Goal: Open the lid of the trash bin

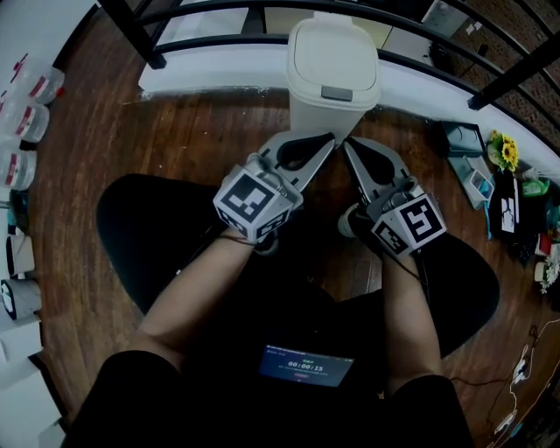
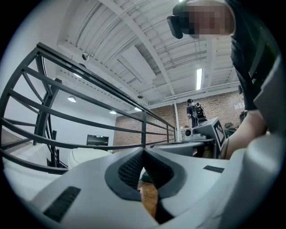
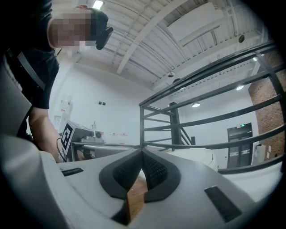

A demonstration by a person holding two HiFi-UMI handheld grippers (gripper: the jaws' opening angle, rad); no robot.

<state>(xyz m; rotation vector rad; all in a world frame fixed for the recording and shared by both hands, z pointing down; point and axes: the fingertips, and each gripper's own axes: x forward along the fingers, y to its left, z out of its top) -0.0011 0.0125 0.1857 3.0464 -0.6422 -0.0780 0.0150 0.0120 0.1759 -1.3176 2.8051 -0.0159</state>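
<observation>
Watching from the side, I see the bin (image 1: 320, 120) standing on the wood floor (image 1: 201, 131) right against the white ledge (image 1: 219, 74) under the railing (image 1: 210, 10), its lid (image 1: 332, 51) shut. Both tools point at it from just in front. The left gripper (image 1: 330, 138) has its jaws pressed together on nothing, and the right gripper (image 1: 347, 143) is the same, tips meeting and empty. My worry is the small grey tab (image 1: 337, 93) at the lid's front edge. A closed tip that lands off it would likely skate across the smooth plastic. The bin looks light, so a hard shove could tilt it or scoot it along the ledge instead of freeing the lid. The two tips also sit very near each other, and if both go in together they may knock and spoil the aim.
</observation>
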